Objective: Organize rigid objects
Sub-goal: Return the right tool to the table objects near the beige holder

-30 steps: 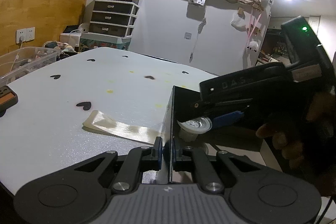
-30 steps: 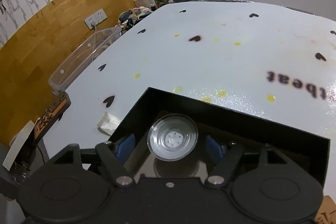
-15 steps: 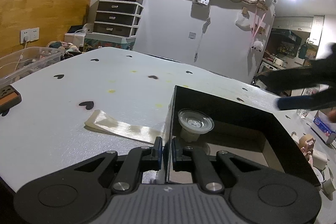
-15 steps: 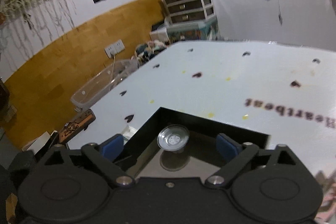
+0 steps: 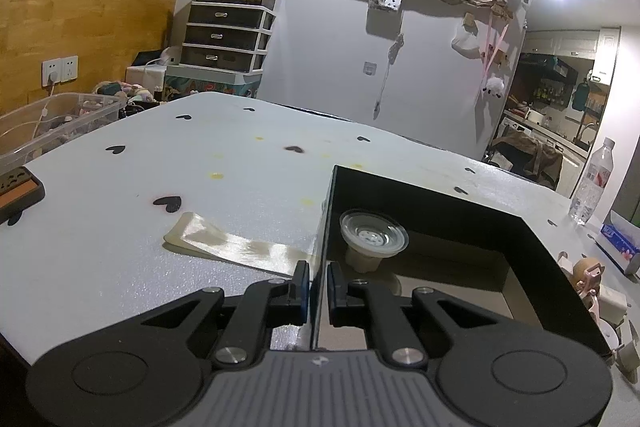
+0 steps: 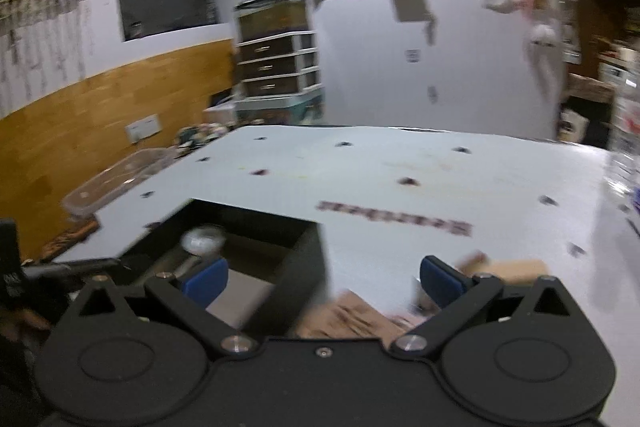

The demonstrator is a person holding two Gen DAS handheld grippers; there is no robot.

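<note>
A black open box [image 5: 472, 207] sits on the white table. My left gripper [image 5: 318, 285] is shut on the box's near left wall. Inside the box a clear suction cup [image 5: 373, 235] stands upright on its pale base near the left wall. The box [image 6: 280, 223] and the cup [image 6: 202, 239] also show blurred in the right wrist view. My right gripper [image 6: 324, 277] is open and empty, above the box's right corner and the table beside it. A brown, blurred object [image 6: 500, 269] lies by its right finger.
A cream strip [image 5: 232, 247] lies left of the box. A small figurine [image 5: 588, 275], a water bottle [image 5: 594, 183] and a tissue box [image 5: 620, 241] are at the right. A clear bin [image 5: 52, 123] and a power strip [image 5: 16, 191] are at the left.
My right gripper has let go of the suction cup, lifted out of the box and swung to the right. The left gripper still holds the box wall.
</note>
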